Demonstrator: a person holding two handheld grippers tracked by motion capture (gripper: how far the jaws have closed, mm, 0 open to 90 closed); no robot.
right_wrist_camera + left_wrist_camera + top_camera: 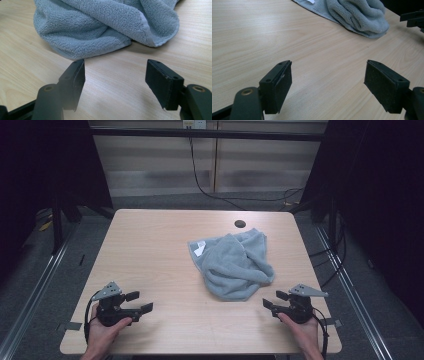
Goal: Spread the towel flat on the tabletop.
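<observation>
On a pale wooden counter (150, 250), a crumpled grey towel (232, 265) lies right of centre, its folds hiding its underside. The left tool (140, 302) and right tool (274, 301) rest wide open, apart from it.

Dim, dark surroundings; table evenly lit, soft shadows, sharp

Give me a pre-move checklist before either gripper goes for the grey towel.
1. Left gripper jaws open, nothing between them: ok.
2. Right gripper jaws open, nothing between them: ok.
3. Grey towel lying wholly on the table: ok.
4. Towel flat for a clean edge grasp: not ok, it is crumpled.
5. Bare tabletop between each gripper and towel: ok.
6. Towel corners located: cannot tell, folds hide them.
</observation>
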